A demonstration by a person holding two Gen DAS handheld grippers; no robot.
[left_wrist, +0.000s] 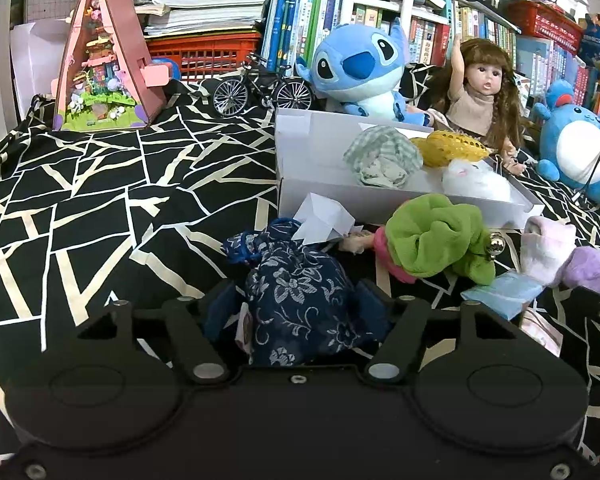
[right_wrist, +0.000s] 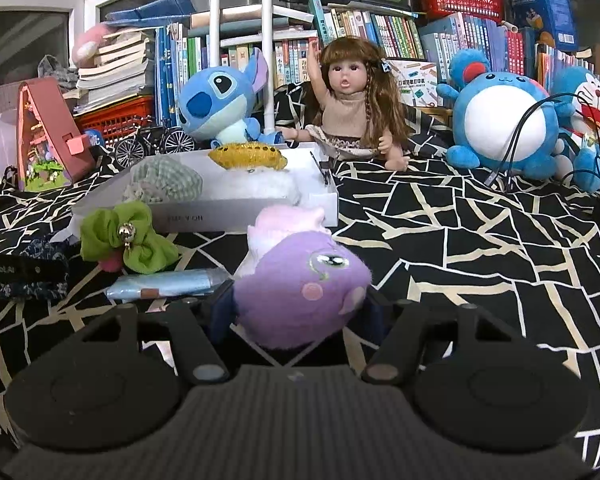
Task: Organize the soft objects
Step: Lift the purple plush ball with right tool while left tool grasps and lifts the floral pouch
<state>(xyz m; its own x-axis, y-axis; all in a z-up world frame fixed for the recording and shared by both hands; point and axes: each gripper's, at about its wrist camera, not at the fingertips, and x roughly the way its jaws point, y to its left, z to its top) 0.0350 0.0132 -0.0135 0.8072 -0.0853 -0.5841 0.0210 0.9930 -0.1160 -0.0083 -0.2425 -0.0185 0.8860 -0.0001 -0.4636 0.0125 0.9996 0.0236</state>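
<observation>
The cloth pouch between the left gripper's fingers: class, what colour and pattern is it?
The cloth pouch is dark blue with white flowers, clearest in the left wrist view.

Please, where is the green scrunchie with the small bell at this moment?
The green scrunchie lies on the black patterned cloth, just in front of the white box. In the right wrist view it is at left, above the light blue packet.

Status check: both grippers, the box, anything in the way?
Left gripper around blue floral pouch. Right gripper on purple plush. White box ahead, part-filled. Green scrunchie before it.
</observation>
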